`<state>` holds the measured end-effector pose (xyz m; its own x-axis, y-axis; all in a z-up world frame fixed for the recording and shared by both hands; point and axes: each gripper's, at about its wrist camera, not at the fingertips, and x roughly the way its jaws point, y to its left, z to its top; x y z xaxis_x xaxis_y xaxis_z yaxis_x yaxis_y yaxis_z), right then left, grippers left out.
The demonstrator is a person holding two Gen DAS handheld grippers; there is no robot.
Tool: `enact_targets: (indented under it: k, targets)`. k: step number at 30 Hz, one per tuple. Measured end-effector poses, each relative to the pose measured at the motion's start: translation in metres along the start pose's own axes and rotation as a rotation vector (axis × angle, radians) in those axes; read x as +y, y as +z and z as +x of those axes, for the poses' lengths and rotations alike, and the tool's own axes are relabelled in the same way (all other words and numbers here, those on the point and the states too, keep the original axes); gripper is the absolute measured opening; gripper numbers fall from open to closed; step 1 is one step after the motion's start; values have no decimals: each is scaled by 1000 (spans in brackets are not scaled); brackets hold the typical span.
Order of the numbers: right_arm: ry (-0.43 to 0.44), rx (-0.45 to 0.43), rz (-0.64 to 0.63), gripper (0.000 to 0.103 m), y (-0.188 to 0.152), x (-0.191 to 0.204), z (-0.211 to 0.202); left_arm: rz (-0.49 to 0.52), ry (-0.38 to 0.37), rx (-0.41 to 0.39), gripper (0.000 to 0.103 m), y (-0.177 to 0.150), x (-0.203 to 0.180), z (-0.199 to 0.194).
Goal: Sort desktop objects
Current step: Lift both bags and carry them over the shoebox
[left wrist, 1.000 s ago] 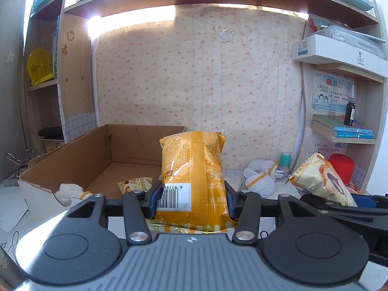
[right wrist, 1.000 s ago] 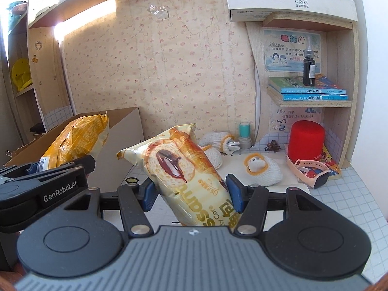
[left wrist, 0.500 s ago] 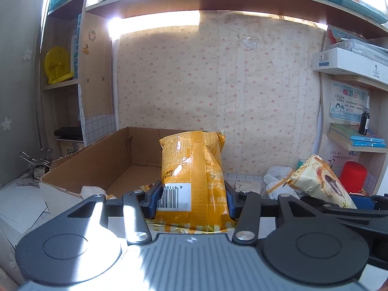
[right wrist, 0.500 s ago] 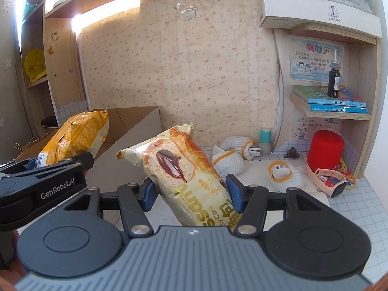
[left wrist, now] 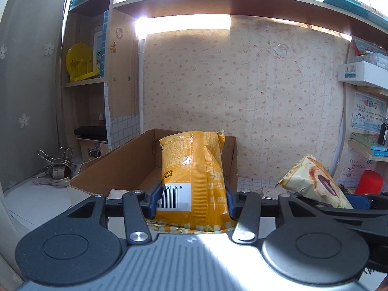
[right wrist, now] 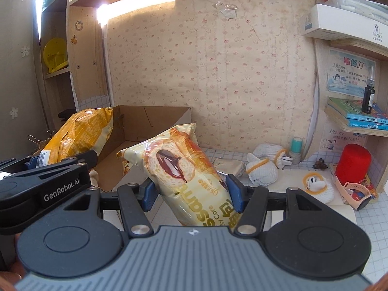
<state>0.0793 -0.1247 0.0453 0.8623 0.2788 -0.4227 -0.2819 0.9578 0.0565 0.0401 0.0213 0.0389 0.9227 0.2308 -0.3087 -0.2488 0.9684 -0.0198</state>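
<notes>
Carrying both snacks boxward: left gripper [left wrist: 191, 200] is clamping the orange bag [left wrist: 194, 167], right gripper [right wrist: 191, 194] is pinching the croissant packet [right wrist: 184, 169]. Next, likely lowering into the cardboard box [left wrist: 114, 169], then releasing.

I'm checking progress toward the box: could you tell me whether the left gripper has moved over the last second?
Yes. The left gripper, shut on the orange snack bag, has swung left and nearer the cardboard box, judging by the wall shelves.

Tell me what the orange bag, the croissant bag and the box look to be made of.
Orange bag: glossy plastic film, judging by its creases and bright glints. Croissant bag: the same kind of shiny printed film, crinkled and crimped at the top edge. Box: plain brown cardboard, matte, with a ragged rim and folded flaps; likely corrugated, though the edge is too small to confirm.
</notes>
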Motion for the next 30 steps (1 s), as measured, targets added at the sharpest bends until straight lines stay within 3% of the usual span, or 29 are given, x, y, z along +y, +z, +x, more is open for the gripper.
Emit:
enact_targets:
  k: [30]
  targets:
    - [68,13,-81,58,24,51,34,-32,75,31,51,0,42,24]
